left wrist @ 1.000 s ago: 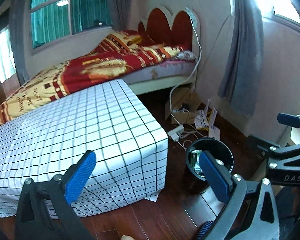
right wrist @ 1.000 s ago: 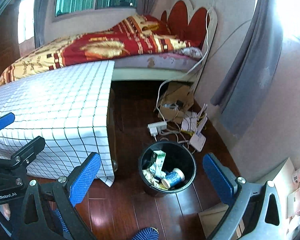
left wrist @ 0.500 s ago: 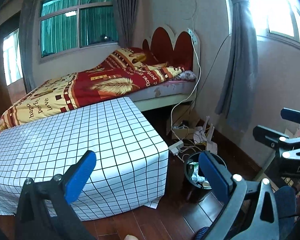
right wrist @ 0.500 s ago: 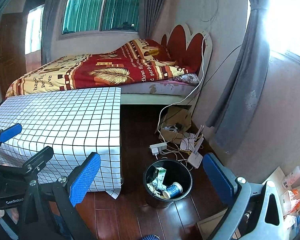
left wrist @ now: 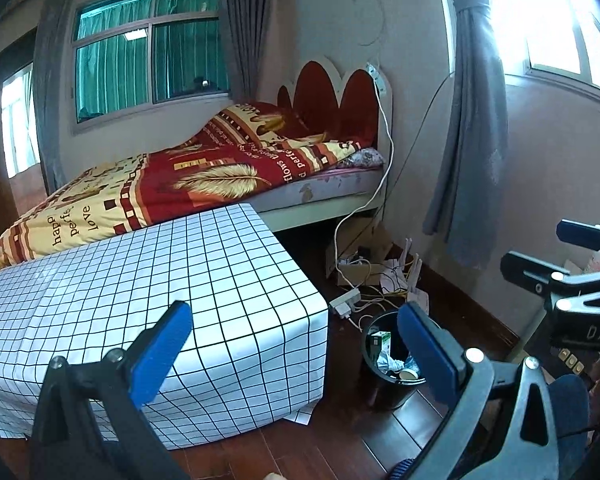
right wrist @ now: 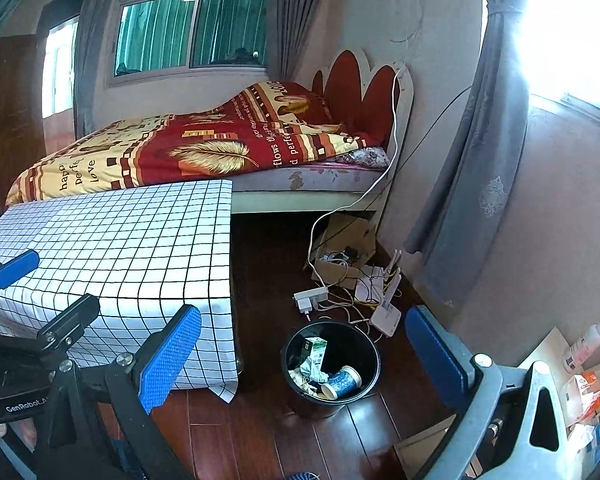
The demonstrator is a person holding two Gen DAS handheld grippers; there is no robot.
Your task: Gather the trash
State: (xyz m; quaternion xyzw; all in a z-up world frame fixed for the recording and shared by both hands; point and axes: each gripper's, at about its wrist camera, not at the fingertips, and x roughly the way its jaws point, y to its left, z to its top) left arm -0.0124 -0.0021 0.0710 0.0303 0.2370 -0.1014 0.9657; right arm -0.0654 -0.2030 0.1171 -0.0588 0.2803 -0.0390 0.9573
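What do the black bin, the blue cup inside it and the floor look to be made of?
Black bin: likely plastic, smooth round wall with a dull sheen. Blue cup: probably paper, printed pattern and pale rolled rim. Floor: dark red-brown wood or laminate planks, glossy, with visible seams and reflections.

Both views higher, bin [right wrist: 332,364] farther off.

Bedroom, dark red wood floor [right wrist: 260,440]. Bed [right wrist: 204,148] with red/gold blanket and scalloped headboard [right wrist: 360,84] against wall. Grid-pattern cloth over surface [right wrist: 132,240] beside bed. Grey curtains [right wrist: 476,160]; bright daylight from right window [left wrist: 560,20], teal-curtained window [left wrist: 148,64] behind bed.
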